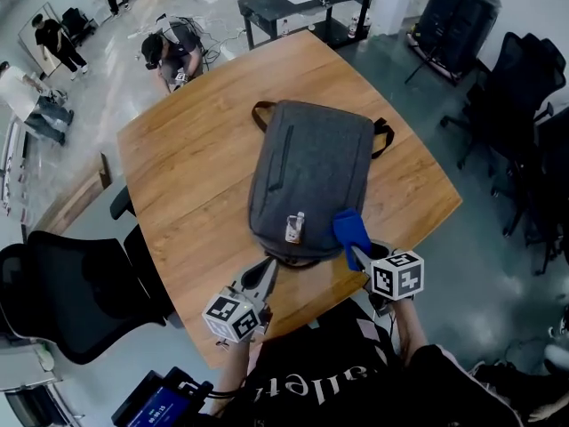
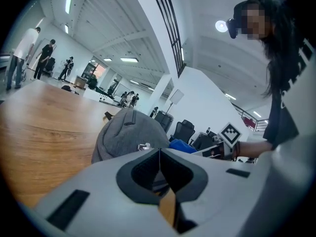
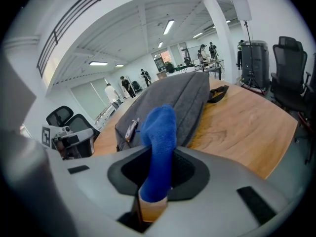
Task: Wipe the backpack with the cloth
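A grey backpack [image 1: 308,174] lies flat on the wooden table [image 1: 191,167], with a small tag [image 1: 294,228] near its close end; the same backpack [image 2: 129,134] [image 3: 170,105] appears in both gripper views. My right gripper [image 1: 356,254] is shut on a blue cloth [image 1: 350,229] [image 3: 159,147], held just off the backpack's near right corner. My left gripper [image 1: 263,277] is shut with nothing in it, just short of the backpack's near edge. In the left gripper view its jaws meet in a thin line.
Black office chairs stand at the left [image 1: 62,292] and right [image 1: 524,105] of the table. A dark bench [image 1: 302,7] lies beyond it. People [image 1: 173,47] are on the floor at the far left. The table edge runs close to my body.
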{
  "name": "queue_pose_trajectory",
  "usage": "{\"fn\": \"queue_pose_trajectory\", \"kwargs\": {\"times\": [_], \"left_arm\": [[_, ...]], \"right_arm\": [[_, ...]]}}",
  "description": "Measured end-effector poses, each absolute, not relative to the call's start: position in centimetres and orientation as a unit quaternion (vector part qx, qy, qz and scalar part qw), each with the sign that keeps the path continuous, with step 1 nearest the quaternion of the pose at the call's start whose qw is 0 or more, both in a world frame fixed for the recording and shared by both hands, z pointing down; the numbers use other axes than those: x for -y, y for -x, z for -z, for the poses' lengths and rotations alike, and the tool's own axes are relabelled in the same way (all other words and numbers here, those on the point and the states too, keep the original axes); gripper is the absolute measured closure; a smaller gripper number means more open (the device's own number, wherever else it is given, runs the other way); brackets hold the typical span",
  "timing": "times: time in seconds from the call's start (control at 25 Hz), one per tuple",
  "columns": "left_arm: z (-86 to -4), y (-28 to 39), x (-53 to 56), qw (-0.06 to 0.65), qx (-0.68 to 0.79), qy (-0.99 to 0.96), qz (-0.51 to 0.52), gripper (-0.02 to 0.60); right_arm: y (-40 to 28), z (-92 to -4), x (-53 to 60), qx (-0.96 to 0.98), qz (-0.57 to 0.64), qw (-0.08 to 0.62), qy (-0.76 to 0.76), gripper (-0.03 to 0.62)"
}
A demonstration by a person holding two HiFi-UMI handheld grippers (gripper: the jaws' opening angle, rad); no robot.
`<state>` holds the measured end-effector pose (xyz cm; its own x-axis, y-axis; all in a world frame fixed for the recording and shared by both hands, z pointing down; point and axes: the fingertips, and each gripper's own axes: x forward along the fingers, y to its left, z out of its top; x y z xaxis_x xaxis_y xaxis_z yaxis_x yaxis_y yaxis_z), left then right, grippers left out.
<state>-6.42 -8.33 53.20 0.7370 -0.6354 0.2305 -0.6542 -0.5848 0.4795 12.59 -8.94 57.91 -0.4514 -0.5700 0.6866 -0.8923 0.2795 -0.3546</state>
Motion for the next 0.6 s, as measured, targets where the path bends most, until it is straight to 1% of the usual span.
{"fn": "queue_pose_trajectory", "kwargs": {"times": [0.16,0.28,0.4,0.6], "left_arm": [[-53.4,5.2,8.4,0.263,0.348,-0.899,-0.039,0.58],[-53.3,4.6,8.4,0.254,0.338,-0.905,-0.05,0.58],[-53.2,4.6,8.3,0.254,0.335,-0.906,-0.052,0.58],[-53.4,5.1,8.1,0.247,0.34,-0.905,-0.063,0.58]], "right_arm": [[-14.4,-57.8,8.5,0.758,-0.364,0.231,-0.489,0.507],[-13.4,-55.8,9.3,0.773,-0.35,0.218,-0.483,0.507],[-10.3,-53.5,10.9,0.799,-0.334,0.192,-0.461,0.507],[-2.5,-51.2,14.4,0.85,-0.31,0.171,-0.391,0.507]]}}
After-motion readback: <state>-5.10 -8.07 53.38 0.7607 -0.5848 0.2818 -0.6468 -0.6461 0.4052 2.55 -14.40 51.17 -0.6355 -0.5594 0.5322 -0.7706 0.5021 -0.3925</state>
